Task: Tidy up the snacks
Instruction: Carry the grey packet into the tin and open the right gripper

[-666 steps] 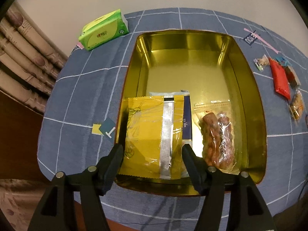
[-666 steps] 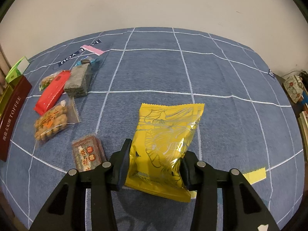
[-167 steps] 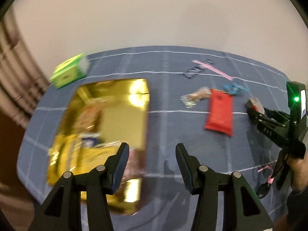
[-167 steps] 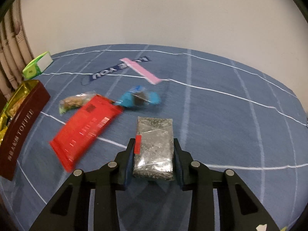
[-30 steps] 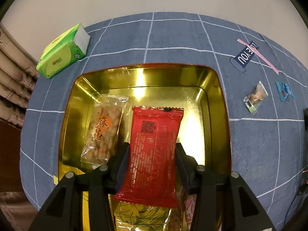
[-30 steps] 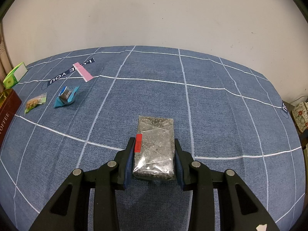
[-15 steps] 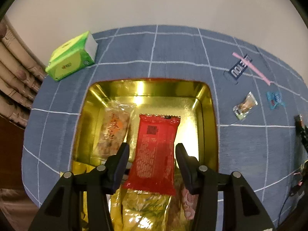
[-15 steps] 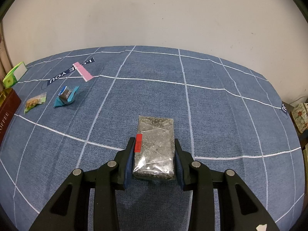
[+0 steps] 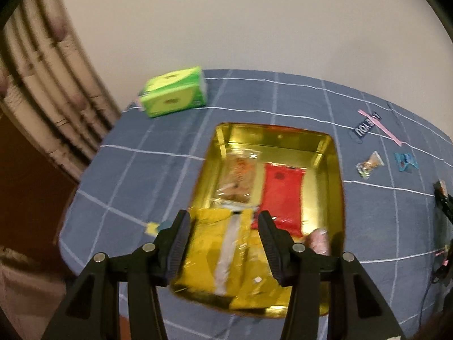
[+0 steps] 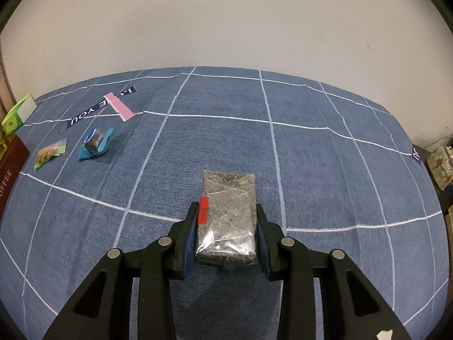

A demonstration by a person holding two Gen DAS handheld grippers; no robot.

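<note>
A gold tin (image 9: pixel 337 170) on the blue cloth holds a red packet (image 9: pixel 281 192), a clear bag of brown snacks (image 9: pixel 237 180) and yellow packets (image 9: pixel 211 252). My left gripper (image 9: pixel 223 226) hangs open above the tin's near end with nothing between its fingers. The right gripper (image 10: pixel 226 221) is shut on a grey speckled block in clear wrap (image 10: pixel 228 215), low over the cloth. A small clear snack bag (image 10: pixel 49 153) and a blue wrapped candy (image 10: pixel 96 143) lie at the left; they show as the snack bag (image 9: pixel 369 164) and candy (image 9: pixel 405 161) right of the tin.
A green tissue pack (image 9: pixel 172 92) lies behind the tin near a curtain (image 9: pixel 48 85). A pink strip and dark label (image 10: pixel 113 104) lie on the blue cloth (image 10: pixel 311 147). The tin's red side (image 10: pixel 10 170) shows at the far left. The wall stands close behind the table.
My left gripper let go of the red packet, which now lies in the tin, and rose and drew back. The right gripper stayed still with the grey block.
</note>
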